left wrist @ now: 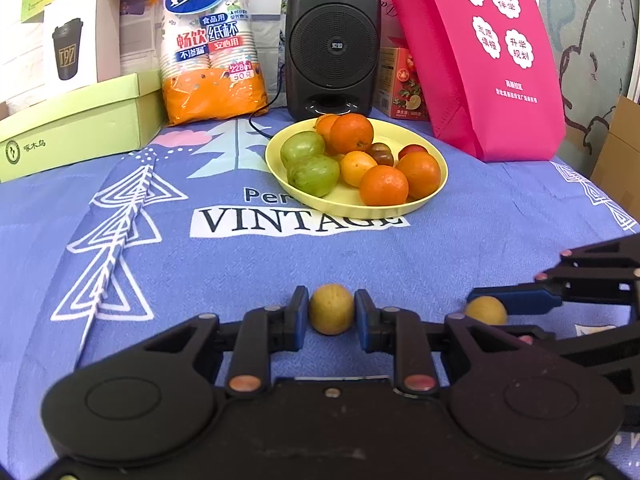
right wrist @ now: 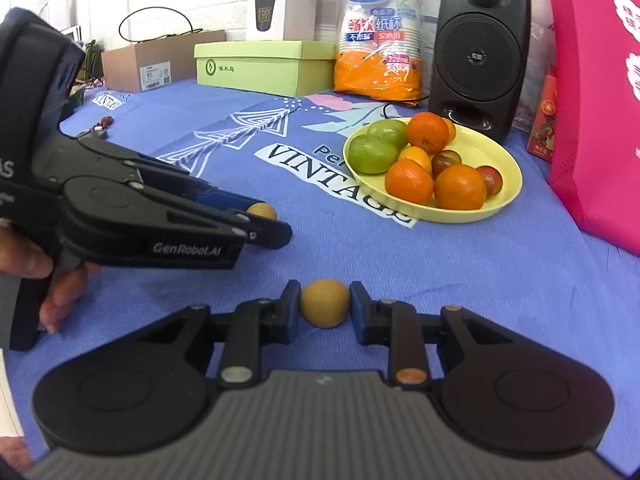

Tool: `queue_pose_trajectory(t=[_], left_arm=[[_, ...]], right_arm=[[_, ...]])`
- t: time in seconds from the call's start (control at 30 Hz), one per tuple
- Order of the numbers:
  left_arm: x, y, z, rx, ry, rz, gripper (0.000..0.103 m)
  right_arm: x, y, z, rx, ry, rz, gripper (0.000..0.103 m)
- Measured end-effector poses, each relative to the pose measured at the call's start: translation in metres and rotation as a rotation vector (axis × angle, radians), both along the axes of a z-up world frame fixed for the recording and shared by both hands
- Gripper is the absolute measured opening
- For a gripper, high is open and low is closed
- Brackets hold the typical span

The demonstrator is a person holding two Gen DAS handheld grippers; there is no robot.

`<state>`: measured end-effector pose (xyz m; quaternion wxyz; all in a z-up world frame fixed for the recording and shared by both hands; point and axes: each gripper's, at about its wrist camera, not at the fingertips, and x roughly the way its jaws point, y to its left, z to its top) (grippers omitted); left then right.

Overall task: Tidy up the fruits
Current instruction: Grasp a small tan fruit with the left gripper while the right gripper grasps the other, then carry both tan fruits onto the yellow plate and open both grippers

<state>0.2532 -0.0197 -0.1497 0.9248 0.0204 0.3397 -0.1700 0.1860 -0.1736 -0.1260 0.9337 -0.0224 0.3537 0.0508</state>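
A yellow plate (left wrist: 434,196) holds oranges (left wrist: 383,185), green fruits (left wrist: 313,175) and small dark red ones; it also shows in the right wrist view (right wrist: 508,196). My left gripper (left wrist: 331,314) has its blue pads on both sides of a small yellow-brown round fruit (left wrist: 331,309) that lies on the blue cloth. My right gripper (right wrist: 325,306) is likewise around a second yellow-brown fruit (right wrist: 325,303), with a slight gap at each pad. Each gripper shows in the other's view, the right one (left wrist: 516,300) low at the right, the left one (right wrist: 256,220) at the left.
A blue printed cloth (left wrist: 460,240) covers the table. Behind the plate stand a black speaker (left wrist: 332,40), an orange pack of paper cups (left wrist: 212,48), a green box (left wrist: 80,124), a pink bag (left wrist: 492,64) and a small juice carton (left wrist: 400,84).
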Motion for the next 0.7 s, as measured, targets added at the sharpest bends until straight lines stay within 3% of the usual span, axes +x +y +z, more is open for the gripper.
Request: queue_pose_trajectory(t=[0.27,0.7], left_arm=[[-0.017,0.000,0.008,0.002,0.023,0.020,0.024],[-0.052,0.004,0.027,0.019,0.020,0.045,0.024]], right_arm=[[-0.033,-0.017,0.004,0.076,-0.017,-0.060,0.026],[-0.072,-0.027,0.009,0.075,-0.027,-0.107,0.026]])
